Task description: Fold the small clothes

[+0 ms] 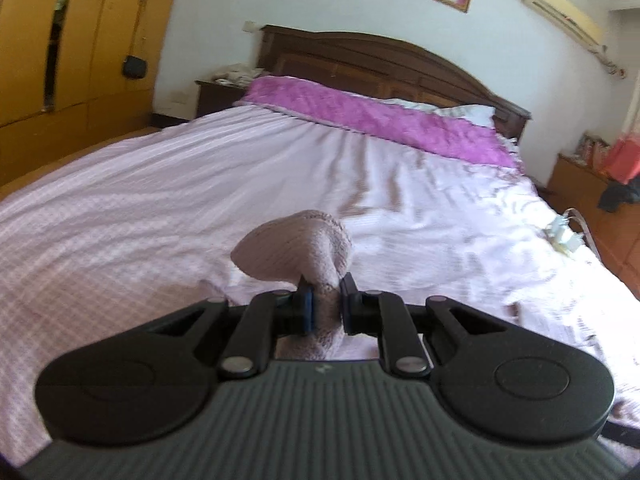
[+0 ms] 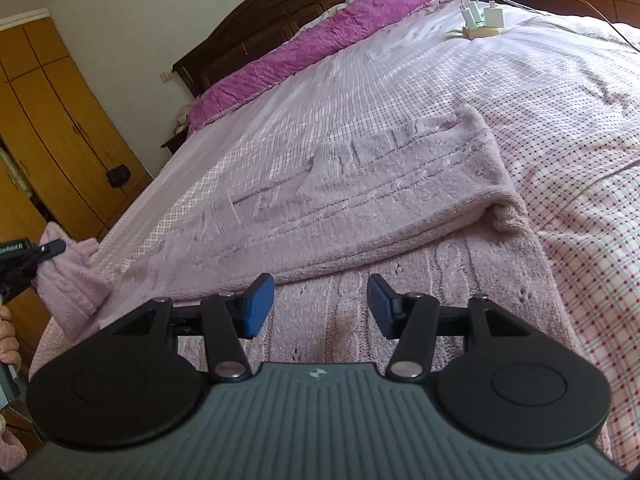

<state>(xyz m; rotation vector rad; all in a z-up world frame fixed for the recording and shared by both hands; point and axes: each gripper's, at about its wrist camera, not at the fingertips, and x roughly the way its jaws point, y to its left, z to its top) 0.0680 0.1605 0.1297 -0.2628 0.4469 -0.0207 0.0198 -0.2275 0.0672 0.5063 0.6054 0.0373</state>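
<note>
Garment: a lilac cable-knit sweater (image 2: pixel 360 200) lies on the bed, one half already folded over the other, and the fold edge runs across just ahead of the right fingers.
Sleeve end: off at the left edge of the right wrist view, a bunch of the same lilac knit (image 1: pixel 304 248) is lifted clear of the bedspread.
Left hand-held gripper (image 1: pixel 326 300): clamped on that bunched knit, fabric squeezed between the blue pads and bulging out in front.
Right hand-held gripper (image 2: pixel 321 304): jaws apart, nothing between them, hovering low over the lower layer of the sweater.
Bed: pink checked bedspread (image 2: pixel 580 240), magenta quilt (image 1: pixel 380 120) folded along the dark wooden headboard (image 1: pixel 400 60).
Clutter: white chargers on a power strip (image 2: pixel 480 20) sit near the far bed edge, well apart from the sweater.
Risk one: the pinch is on a loose bunch, so a quick swing could slip it out.
Risk two: with nothing pinning the body, pulling the sleeve may drag the fold askew.
Hard to see: the left view is motion-blurred, the left gripper is cut off in the right view, and the sweater's far edge blends into the bedspread.
</note>
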